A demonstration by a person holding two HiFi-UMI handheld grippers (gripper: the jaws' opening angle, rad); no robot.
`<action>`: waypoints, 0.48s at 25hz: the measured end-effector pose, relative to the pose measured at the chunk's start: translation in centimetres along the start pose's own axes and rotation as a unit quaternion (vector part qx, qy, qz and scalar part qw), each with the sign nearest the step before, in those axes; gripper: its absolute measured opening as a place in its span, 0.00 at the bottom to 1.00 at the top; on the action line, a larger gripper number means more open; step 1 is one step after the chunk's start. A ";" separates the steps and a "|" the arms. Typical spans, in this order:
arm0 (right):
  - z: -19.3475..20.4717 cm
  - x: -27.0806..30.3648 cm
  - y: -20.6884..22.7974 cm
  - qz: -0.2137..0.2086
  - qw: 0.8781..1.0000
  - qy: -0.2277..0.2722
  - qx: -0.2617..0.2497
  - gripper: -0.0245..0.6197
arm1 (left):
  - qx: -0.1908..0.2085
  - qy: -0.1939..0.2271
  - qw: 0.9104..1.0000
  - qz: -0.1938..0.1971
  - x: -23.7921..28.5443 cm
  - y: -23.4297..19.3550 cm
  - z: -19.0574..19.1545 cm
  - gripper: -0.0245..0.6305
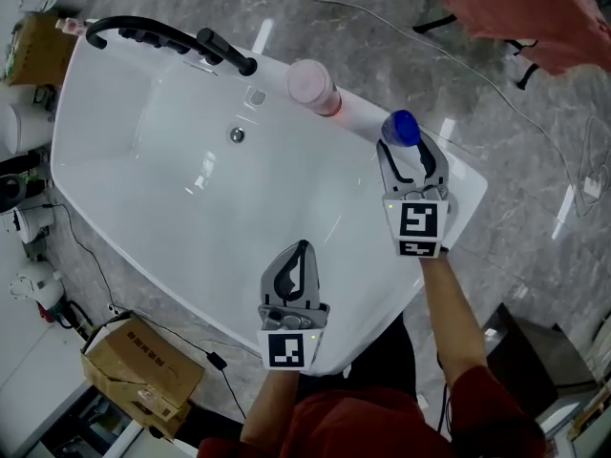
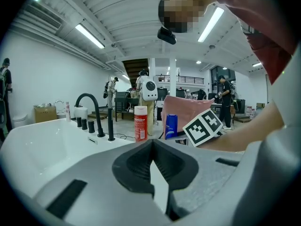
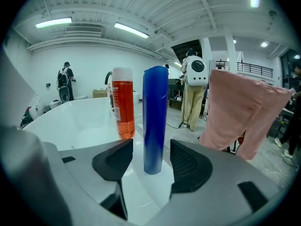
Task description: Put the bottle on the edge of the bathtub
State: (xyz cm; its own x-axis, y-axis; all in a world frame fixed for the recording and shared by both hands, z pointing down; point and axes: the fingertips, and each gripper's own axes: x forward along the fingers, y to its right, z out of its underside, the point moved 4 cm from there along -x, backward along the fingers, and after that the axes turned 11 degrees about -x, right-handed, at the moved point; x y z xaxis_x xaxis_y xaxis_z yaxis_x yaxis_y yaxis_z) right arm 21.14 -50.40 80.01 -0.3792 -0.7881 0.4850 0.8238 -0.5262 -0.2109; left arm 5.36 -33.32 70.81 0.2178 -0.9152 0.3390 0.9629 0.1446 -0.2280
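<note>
Right gripper (image 3: 151, 164): jaws wide apart, one on either side of the blue bottle (image 3: 155, 121). A clear gap shows between each pad and the bottle, so nothing is gripped.

Left gripper (image 2: 151, 166): jaws together at the tips, nothing between them. It is held over the near side of the bathtub (image 1: 466, 187), well apart from both bottles.

Blue bottle: tall, slim, with a blue cap. It stands upright on the flat white edge at the tub's right side, its base on the ledge between the right gripper's jaws.

Orange bottle (image 1: 313, 86): clear body with orange liquid and a pale cap. It stands upright on the same edge, farther along toward the tub's far end, near the blue bottle but not touching it.

Bathtub: white, free-standing, glossy inside.
- Drain (image 1: 237, 135): a round metal fitting on the inner wall below the far rim.
- Faucet (image 1: 143, 29): black and arched, with black handles in a row beside it, mounted on the far rim.

Surroundings:
- Floor (image 1: 382, 27): grey, marble-patterned.
- Pink cloth (image 1: 525, 12): hanging beyond the tub's right side.
- Cardboard box (image 1: 143, 365): on the floor by the near left of the tub.
</note>
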 end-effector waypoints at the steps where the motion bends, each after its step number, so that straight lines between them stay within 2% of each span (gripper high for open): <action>1: 0.3 -0.5 -0.2 0.000 1.000 -0.006 0.002 0.42 | 0.001 0.003 1.000 0.001 -0.3 0.0 -0.2 0.04; 7: 2.0 -6.7 -3.4 -0.003 0.999 -0.036 0.008 0.44 | -0.015 0.032 0.999 0.006 -3.8 -0.1 -1.4 0.04; 12: 1.3 -14.1 -7.6 -0.007 0.998 -0.061 0.025 0.44 | -0.021 0.039 0.999 -0.009 -9.7 -1.3 -3.3 0.04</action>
State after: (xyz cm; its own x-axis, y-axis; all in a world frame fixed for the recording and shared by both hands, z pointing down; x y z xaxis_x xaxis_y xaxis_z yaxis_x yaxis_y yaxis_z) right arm 20.82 -34.89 75.91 -0.3388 -0.7352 0.5871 0.8407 -0.5168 -0.1620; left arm 1.51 -25.82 64.83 0.1855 -0.9445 0.2710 0.9588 0.1136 -0.2603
